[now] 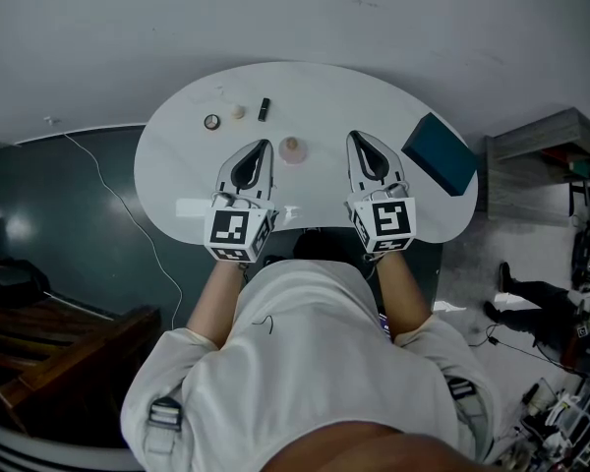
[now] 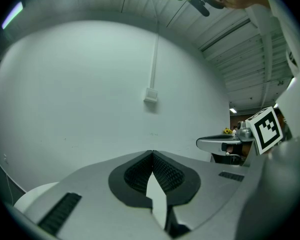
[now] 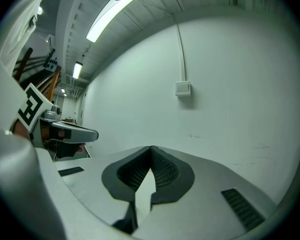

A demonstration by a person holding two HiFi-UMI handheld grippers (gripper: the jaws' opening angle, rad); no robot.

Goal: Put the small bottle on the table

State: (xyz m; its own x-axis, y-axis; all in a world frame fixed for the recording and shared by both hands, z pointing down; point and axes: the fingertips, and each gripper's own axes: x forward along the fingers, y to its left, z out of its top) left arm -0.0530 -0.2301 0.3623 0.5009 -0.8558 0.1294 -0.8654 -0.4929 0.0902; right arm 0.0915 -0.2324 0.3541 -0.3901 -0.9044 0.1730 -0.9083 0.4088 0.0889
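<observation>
**Setting.** A white, kidney-shaped bench (image 1: 334,91) stands against a pale wall. The floor to the left is dark, and a thin cable (image 1: 108,185) runs across it.

**Near edge.**
- The person stands at the bench, forearms out over its near rim.
- Left gripper (image 1: 264,147): jaws closed, tips meeting, nothing between them. Its own view (image 2: 152,154) looks at bare wall and a wall box (image 2: 150,95), not at the bench.
- Right gripper (image 1: 355,139): jaws likewise closed and empty. Its own view (image 3: 151,149) looks at the same wall.

**Mid bench.**
- Bottle (image 1: 292,149): small, pale pink, seen from above. It stands on the bench between the two gripper tips.
- It appears upright, so its long axis likely runs vertical.
- It lies just beside the left tip, on that tip's right and about level with it.
- The right tip is clearly farther off, so the left gripper is the nearer.
- A pick would likely need those jaws opened and swung a little rightward.

**Far bench.**
- Ring (image 1: 211,121), a pale round piece (image 1: 237,111) and a short black piece (image 1: 264,109) sit in a loose row. All three are well apart from the bottle.
- Teal pad (image 1: 440,152): flat at the right end.

**Task status.** The bottle already rests on the bench, and neither gripper touches it.
</observation>
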